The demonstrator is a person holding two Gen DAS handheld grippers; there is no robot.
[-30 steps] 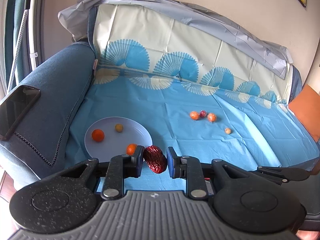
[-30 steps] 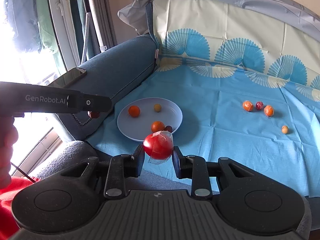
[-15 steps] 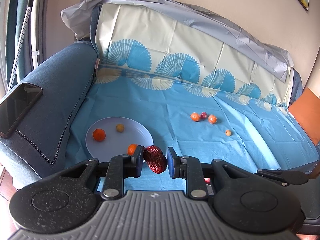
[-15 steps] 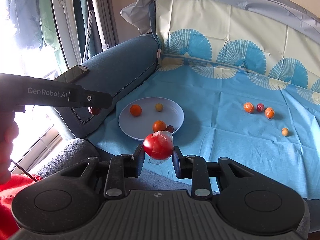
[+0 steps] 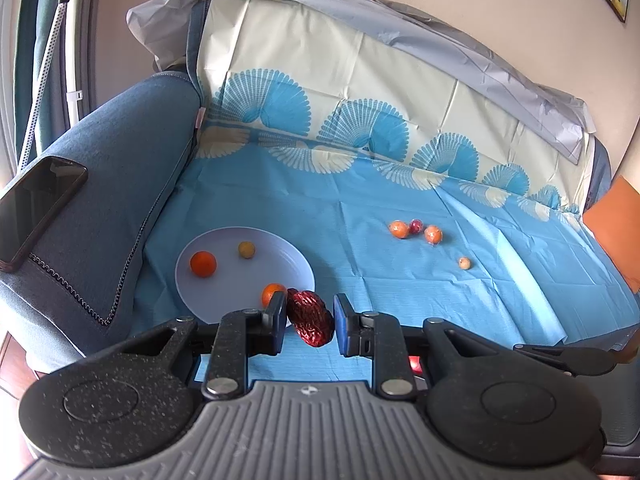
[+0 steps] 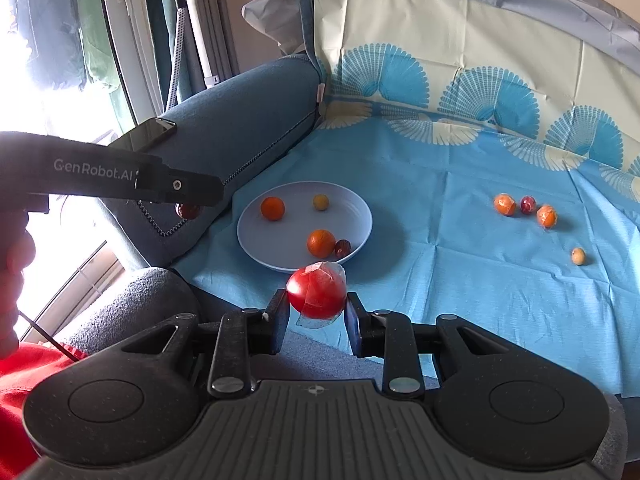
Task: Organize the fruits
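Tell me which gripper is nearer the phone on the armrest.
Left. The left gripper, shut on a date, hangs just beside the phone; the right gripper, holding a tomato, sits farther off, beyond the plate.

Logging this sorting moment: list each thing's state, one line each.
left gripper: shut on wrinkled dark-red fruit
right gripper: shut on red fruit, partly film-wrapped
plate: holds four fruits
four loose fruits: on the cloth, outside plate
phone: screen dark, on the armrest
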